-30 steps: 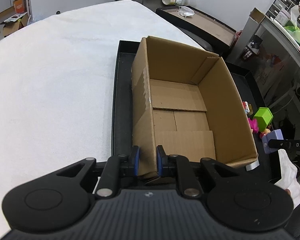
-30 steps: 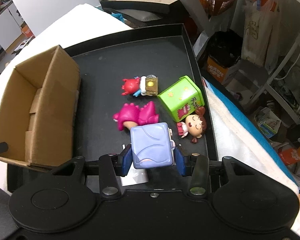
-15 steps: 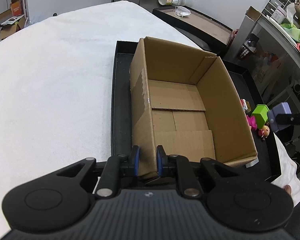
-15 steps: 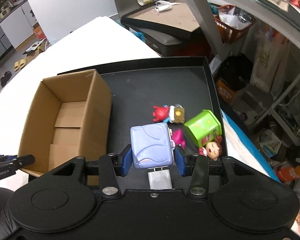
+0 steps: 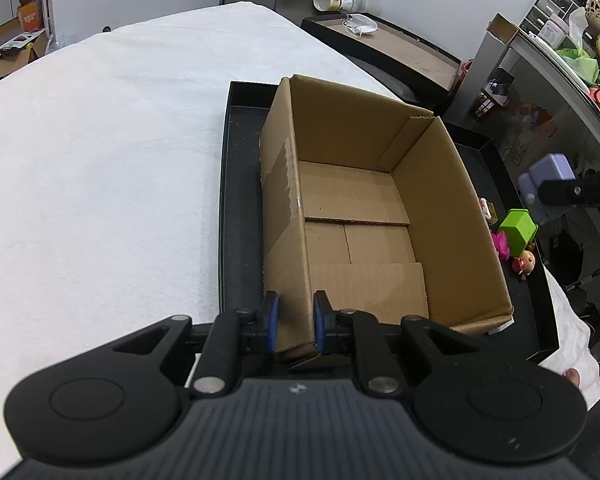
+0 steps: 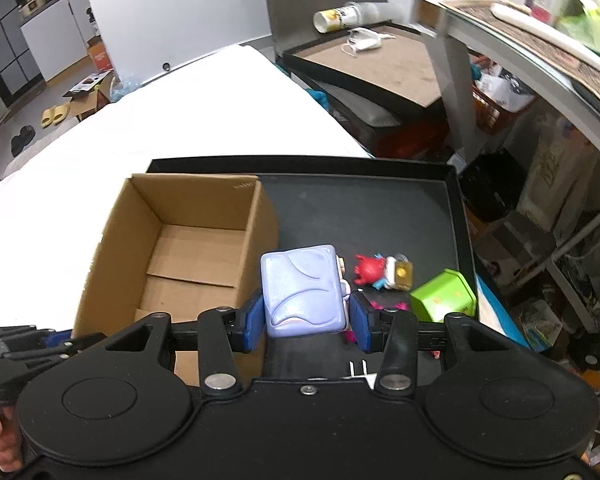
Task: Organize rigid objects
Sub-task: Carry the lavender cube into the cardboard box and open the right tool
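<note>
The box [image 5: 364,216], empty, served as the landmark. At its near left corner, the left gripper [image 5: 294,320] was closed on the wall, bracing it. Right of the box, above the tray [image 6: 364,208], the right gripper [image 6: 306,316] held the cube [image 6: 302,292] by two opposite flat sides, jaws partly open to its width. The cube looked light, stiff and smooth, so a grip square across the faces suited it. Farther right lay the tin [image 6: 444,298] and the figures [image 6: 382,272].

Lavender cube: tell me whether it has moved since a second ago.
Yes. The lavender cube, off the tray floor, has risen above the green box.
</note>
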Demonstrator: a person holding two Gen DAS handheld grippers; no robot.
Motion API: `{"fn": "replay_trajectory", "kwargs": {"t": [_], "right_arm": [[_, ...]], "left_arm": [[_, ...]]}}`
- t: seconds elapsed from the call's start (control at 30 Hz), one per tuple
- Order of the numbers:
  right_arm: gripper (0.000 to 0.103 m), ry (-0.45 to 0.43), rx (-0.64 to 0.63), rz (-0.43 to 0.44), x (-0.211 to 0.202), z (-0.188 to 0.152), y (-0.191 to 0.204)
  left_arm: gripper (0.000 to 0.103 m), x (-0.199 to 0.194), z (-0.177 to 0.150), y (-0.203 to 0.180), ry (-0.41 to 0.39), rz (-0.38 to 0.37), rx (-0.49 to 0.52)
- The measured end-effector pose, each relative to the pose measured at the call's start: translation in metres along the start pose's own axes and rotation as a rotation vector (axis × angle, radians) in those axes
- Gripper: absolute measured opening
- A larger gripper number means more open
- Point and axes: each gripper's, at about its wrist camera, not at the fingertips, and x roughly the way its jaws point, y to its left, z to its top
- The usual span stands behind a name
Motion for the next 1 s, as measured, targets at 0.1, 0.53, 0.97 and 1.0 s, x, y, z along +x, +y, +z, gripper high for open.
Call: {"fn": "replay_trajectory", "kwargs": {"t": [0.1,0.53,0.97,1.0], "right_arm": [[0.043,-0.008,-0.021,0.003,0.0,0.004,0.012],[0.043,-0.013,-0.094,0.028,0.004,0.017,0.052],[0.043,0.025,-0.145,0.064,0.027,0.019,0.091],[0.043,0.031,-0.149,0.065,0.03,0.02,0.093]], "left_arm": [[0.017,0.0,0.0,0.0,0.0,-0.001,-0.001],[0.017,0.003,0.0,-0.005,0.018,-0.004,0.011],[0.019,0.004,-0.001,0.001,0.029,-0.033,-0.01],[0.019,0.004,-0.001,0.001,0.029,-0.034,-0.011]]}}
